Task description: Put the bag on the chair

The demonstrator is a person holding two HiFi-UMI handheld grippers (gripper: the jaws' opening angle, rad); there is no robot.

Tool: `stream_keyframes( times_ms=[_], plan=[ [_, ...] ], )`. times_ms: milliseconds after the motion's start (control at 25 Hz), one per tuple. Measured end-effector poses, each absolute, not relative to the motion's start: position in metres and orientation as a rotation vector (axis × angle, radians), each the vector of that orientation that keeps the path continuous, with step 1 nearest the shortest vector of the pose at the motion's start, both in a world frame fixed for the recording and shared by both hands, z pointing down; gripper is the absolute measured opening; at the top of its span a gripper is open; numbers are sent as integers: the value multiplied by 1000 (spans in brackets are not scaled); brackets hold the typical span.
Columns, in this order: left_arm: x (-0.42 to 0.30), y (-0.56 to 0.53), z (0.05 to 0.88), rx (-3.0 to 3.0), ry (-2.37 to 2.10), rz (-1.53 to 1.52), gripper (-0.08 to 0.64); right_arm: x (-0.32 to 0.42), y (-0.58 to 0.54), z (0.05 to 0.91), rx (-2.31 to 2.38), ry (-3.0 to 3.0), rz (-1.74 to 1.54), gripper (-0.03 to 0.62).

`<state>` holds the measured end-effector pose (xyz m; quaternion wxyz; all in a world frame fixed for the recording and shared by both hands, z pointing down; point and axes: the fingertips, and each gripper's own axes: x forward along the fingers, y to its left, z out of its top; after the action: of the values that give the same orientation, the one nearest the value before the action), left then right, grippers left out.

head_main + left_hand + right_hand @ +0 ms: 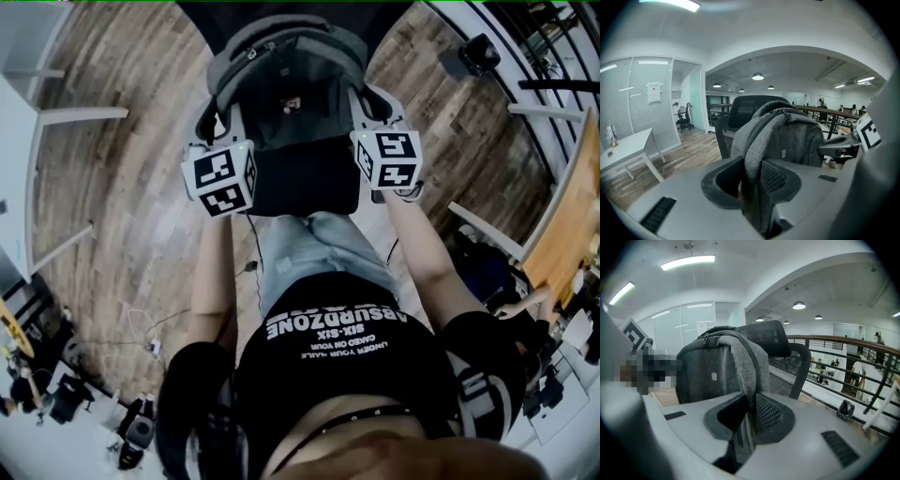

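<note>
Bag [281, 80] held at chair [305, 178], top-centre of frame.
Left tongs [752, 180] & right tongs [749, 420] each clamped on bag; risk: if released w/ base not seated, it prob. tips fwd, slides off.

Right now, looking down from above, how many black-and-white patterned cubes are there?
2. The left cube sits at the grey bag's left side, the right cube at its right side. None other shows; the person's body could hide more below.

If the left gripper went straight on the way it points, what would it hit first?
The bag itself: the left gripper is shut on its strap. Right behind the bag is the chair back; depth unclear.
</note>
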<state>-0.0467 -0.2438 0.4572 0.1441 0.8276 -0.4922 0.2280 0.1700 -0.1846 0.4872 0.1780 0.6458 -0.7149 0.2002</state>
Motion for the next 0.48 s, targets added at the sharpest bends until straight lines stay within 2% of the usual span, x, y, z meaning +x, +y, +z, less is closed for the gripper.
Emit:
stream_keyframes(
  times_ms=[480],
  plan=[
    [-51, -262, 476, 2379, -1402, 714, 104, 166, -203, 508, 1822, -2016, 592, 60]
  ],
)
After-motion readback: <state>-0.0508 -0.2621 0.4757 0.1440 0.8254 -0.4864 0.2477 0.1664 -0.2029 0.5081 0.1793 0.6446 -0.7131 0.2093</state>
